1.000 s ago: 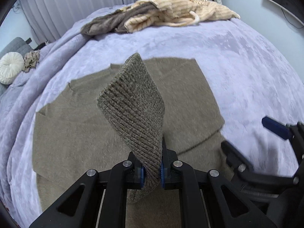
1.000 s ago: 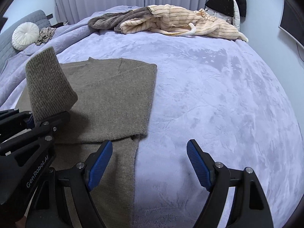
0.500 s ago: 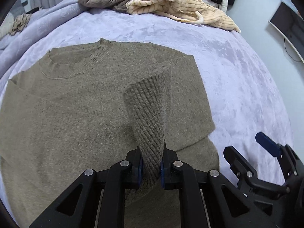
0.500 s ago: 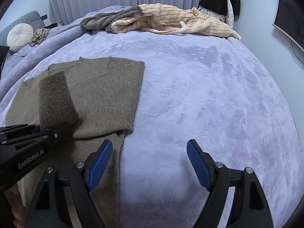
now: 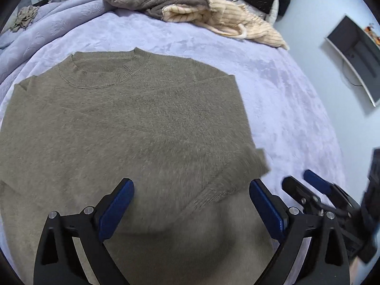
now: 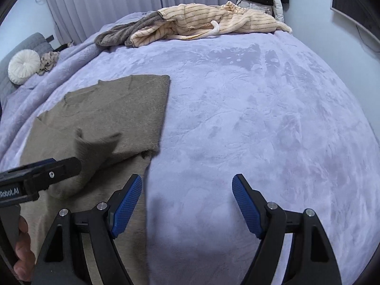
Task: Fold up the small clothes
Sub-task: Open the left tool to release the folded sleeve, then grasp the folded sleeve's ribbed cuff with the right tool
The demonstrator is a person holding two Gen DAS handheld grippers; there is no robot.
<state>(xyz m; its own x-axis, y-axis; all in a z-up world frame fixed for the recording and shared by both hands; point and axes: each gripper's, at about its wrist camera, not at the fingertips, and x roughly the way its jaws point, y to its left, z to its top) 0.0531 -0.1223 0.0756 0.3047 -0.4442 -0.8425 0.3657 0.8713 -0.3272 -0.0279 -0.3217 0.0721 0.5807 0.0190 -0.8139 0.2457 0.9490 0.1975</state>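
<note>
Left wrist view shows my left gripper point(image 5: 191, 210) with its jaws opening wide and nothing pinched between them, hanging over the olive sweater point(image 5: 123, 123) that lies flat on the lavender bed point(image 5: 280, 90). My worry is the sleeve point(image 5: 228, 180) folded across the body: its ribbed cuff looks smeared as if not yet settled, and springy knit like that could slide back off the right edge and undo the fold. The sweater is a fuzzy, matte knit with a ribbed round collar point(image 5: 106, 71); the bed cover is plush and crushed, so it may drag on the fabric. Beyond sits a heap of striped cream fleece point(image 5: 223, 16). Right wrist view has my right gripper point(image 6: 187, 207) with jaws spread and empty, over bare cover just beside the sweater's hem, where a careless dip could snag a wrinkle
</note>
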